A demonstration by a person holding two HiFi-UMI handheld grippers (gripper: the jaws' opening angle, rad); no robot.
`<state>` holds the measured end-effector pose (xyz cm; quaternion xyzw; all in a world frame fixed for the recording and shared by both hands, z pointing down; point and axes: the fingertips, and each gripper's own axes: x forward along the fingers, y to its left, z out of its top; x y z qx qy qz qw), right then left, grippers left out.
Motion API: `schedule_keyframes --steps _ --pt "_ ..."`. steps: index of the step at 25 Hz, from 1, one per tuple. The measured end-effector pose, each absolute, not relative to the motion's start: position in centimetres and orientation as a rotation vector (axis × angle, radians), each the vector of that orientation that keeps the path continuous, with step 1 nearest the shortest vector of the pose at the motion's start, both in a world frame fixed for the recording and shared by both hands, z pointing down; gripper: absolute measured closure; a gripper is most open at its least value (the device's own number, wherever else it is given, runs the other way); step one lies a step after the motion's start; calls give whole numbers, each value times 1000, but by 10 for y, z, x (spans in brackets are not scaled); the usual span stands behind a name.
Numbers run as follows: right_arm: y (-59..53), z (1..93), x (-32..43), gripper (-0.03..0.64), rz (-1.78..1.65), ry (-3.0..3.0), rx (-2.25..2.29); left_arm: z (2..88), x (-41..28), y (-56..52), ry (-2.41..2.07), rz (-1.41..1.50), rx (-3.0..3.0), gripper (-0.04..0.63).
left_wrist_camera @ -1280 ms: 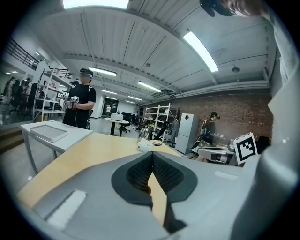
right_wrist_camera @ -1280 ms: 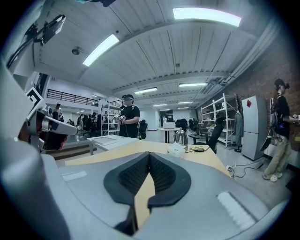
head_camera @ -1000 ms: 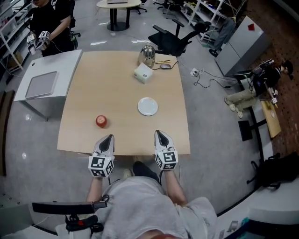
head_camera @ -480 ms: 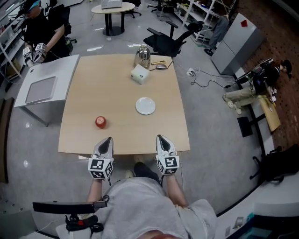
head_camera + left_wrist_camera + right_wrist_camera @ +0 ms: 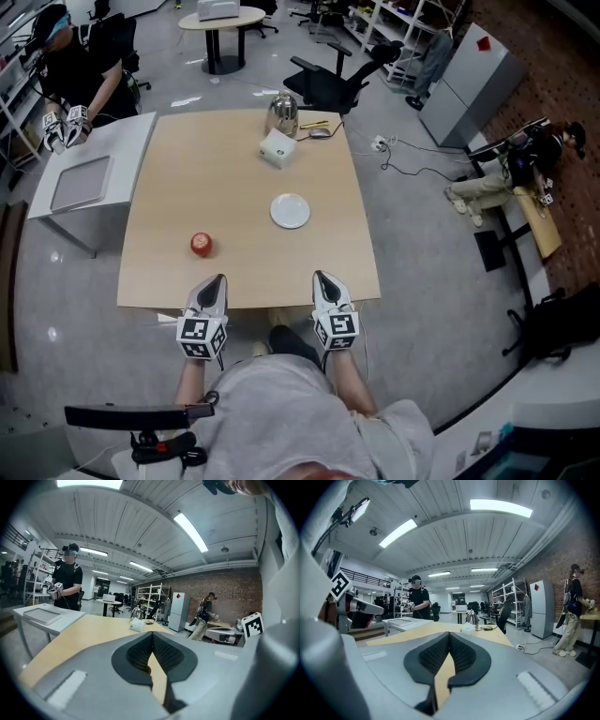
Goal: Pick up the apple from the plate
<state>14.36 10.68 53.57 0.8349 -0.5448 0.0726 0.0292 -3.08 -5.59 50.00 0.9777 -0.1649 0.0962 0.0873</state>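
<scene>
Wood table point(image 5: 244, 178), squarish, fills mid of head view; person stands at its near edge. Grey side table point(image 5: 131, 141) butts against its left side, w/ a flat grey tray point(image 5: 82, 181) on top. A 2nd person point(image 5: 84, 66) in dark top stands behind the side table. Grey cabinet point(image 5: 469, 80) off to the right on the floor, red diamond sticker on it; no text legible. Black office chair point(image 5: 342, 80) just past the far edge.

L gripper point(image 5: 220, 278) and R gripper point(image 5: 319, 277) hover side by side over the near edge, both pointing away from the person toward the far side. L gripper view: L gripper point(image 5: 152, 633) has its jaws together at the tips, nothing between, only bare tabletop seen through the gap behind. R gripper view: R gripper point(image 5: 449, 633) same, jaws together, nothing held, touching nothing. Each cube carries black/white square markers, no words.

Far end: steel kettle point(image 5: 282, 113), upright. White box point(image 5: 278, 148) just in front of it, turned at an angle; dark mark on its face, too small to read.

White plate point(image 5: 290, 211) near table centre, ahead of R gripper.

Apple point(image 5: 201, 245), red, sits on the bare wood, not on the plate: left of it, well apart, just ahead of L gripper. Looks round from above, so no long axis; which way the stem points can't be told.
</scene>
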Motion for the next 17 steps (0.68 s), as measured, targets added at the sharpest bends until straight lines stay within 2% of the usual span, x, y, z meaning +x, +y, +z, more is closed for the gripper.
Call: schedule_keyframes --steps 17 --pt "106 536 142 611 241 -1671 2572 498 -33 -58 -495 287 2908 575"
